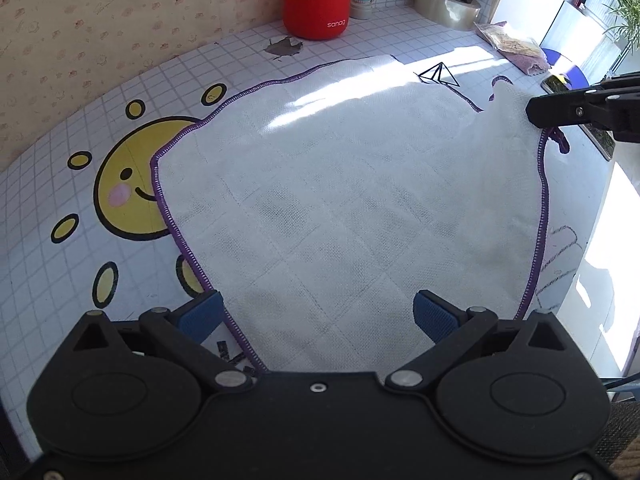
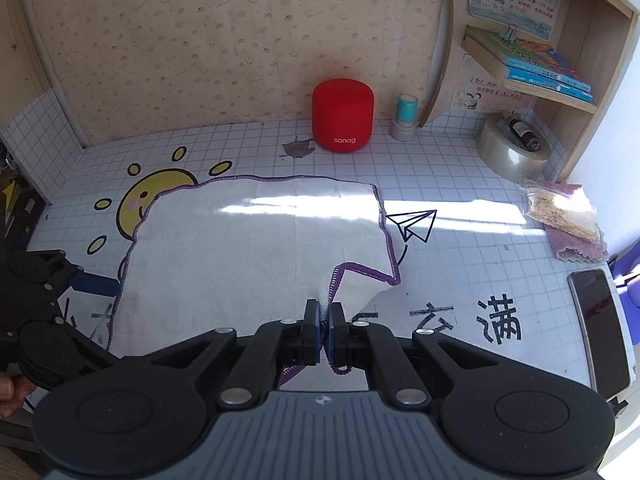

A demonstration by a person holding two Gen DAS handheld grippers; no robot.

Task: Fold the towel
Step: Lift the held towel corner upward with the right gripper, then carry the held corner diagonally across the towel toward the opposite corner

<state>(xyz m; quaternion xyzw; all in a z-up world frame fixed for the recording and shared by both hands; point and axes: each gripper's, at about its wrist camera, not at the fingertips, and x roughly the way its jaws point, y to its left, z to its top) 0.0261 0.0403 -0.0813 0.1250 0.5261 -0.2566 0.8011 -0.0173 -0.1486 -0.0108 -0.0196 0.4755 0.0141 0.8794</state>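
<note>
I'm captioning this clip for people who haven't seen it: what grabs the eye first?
The white towel with purple trim spread across the tiled table, its near right corner pinched in the right tongs. Behind it a red speaker stands by the wall. A yellow sun drawing peeks out from under the towel's left edge.

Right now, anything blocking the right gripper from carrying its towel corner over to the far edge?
Nothing visible. The right gripper is shut on the towel corner; the cloth beyond lies bare. The red speaker stands past the far edge.
</note>
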